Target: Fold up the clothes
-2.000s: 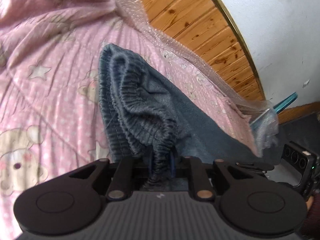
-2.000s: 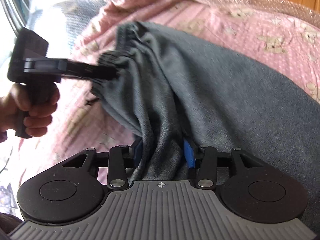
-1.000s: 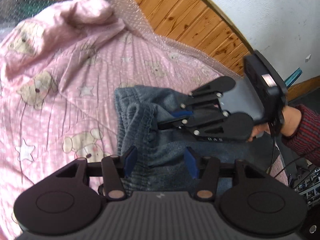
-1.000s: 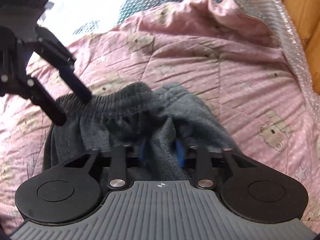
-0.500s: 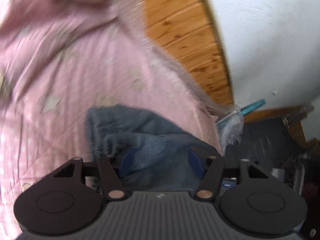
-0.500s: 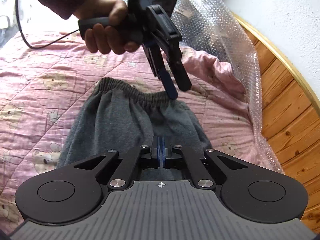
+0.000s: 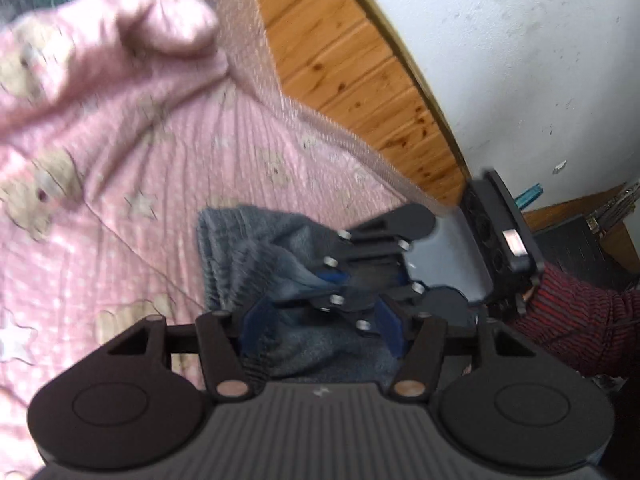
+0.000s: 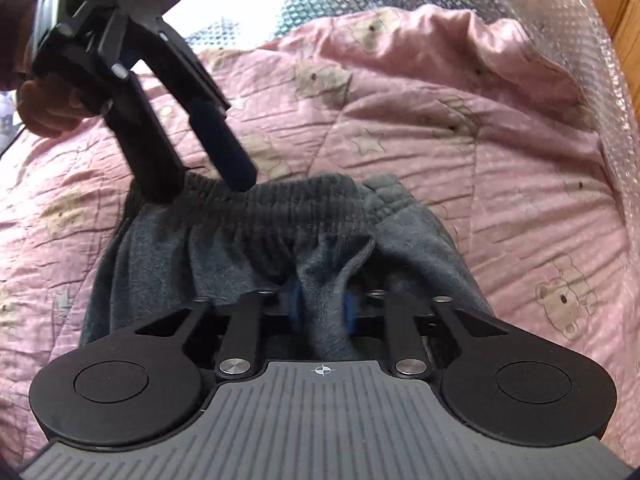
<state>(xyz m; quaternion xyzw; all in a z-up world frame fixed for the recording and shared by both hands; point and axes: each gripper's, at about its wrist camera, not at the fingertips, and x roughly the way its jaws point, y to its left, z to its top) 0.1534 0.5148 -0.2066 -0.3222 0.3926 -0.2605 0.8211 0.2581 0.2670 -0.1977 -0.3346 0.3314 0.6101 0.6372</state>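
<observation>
Trousers, grey and fleecy, are lying bunched on the pink quilt, waistband at the far side, legs running back toward me. Far left in the right wrist view, my left hand is gripping the handle of my left gripper, which is angling down from the upper left. Its fingers are standing apart, tips resting at the left end of the waistband, one on either side of the elastic, clamping nothing. Moving right, the waistband is stretching across the middle in tight ribs, and just near of it a ridge of cloth is rising into my right gripper. Those fingers are pinching that fold between the blue pads, with fabric filling the narrow gap. Further right the quilt is spreading out with its bears and stars, and bubble wrap is covering the far right edge beside wooden panelling.

In the left wrist view, blurred, the quilt is filling the left. The trousers are sitting centre, between my wide-spread left fingers. The right gripper is reaching in from the right, biting the cloth, with a striped red sleeve behind it. Panelling and a white wall are standing far right.
</observation>
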